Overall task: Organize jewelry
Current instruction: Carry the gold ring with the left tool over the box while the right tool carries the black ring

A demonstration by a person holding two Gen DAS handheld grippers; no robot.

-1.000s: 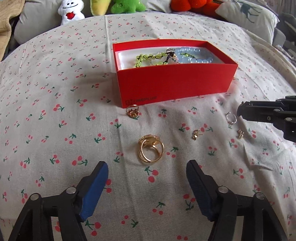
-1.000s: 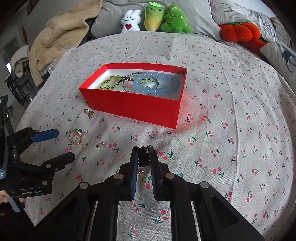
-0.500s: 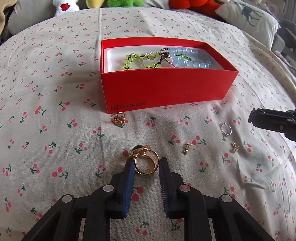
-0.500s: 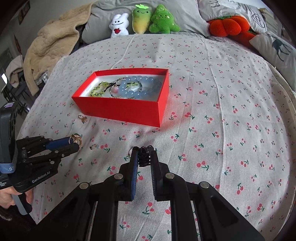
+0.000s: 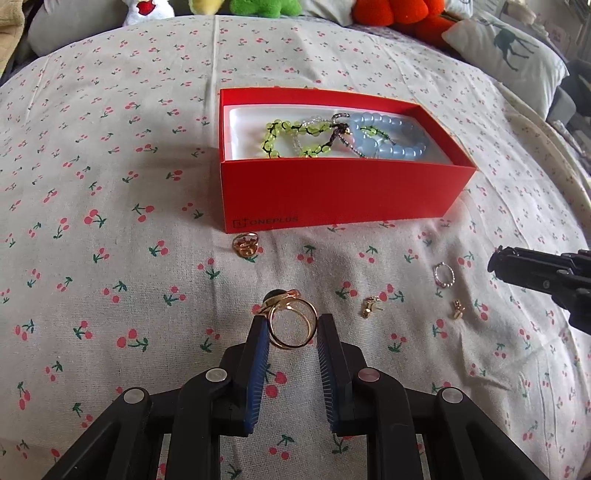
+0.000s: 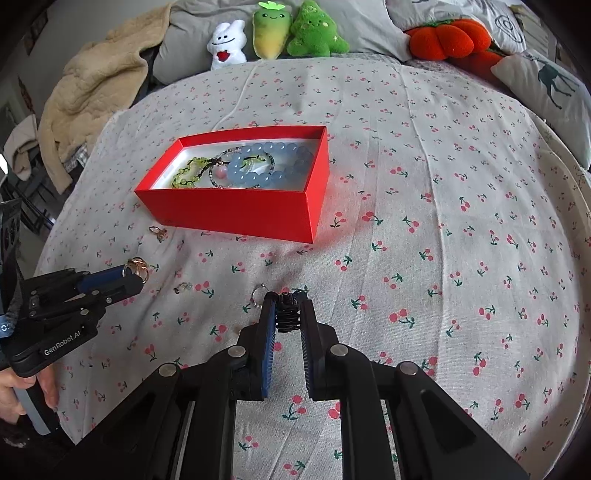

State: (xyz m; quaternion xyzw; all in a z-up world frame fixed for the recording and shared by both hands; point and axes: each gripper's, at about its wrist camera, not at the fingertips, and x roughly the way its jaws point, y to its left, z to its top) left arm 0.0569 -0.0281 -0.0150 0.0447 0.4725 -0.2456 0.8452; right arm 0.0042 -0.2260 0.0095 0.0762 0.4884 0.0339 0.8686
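My left gripper (image 5: 291, 325) is shut on a gold double-band ring (image 5: 280, 296), pinched between its blue pads just above the cherry-print cloth. From the right wrist view the same ring (image 6: 137, 268) shows at the left gripper's (image 6: 135, 275) tip. My right gripper (image 6: 286, 306) is shut on a small black ribbed piece (image 6: 286, 314); its tip (image 5: 496, 258) enters at the right. The red box (image 5: 332, 192) beyond holds green beads (image 5: 291, 136) and blue beads (image 5: 391, 140).
Loose on the cloth lie a small gold ring (image 5: 245, 244) by the box front, a silver ring (image 5: 444, 274) and two gold earrings (image 5: 369, 306) (image 5: 458, 309). Plush toys (image 6: 280, 33), pillows and a beige blanket (image 6: 92, 96) line the far edge.
The left jaws, wide apart around the gold ring a second ago, have closed onto it. The right gripper keeps its grip on the black piece.
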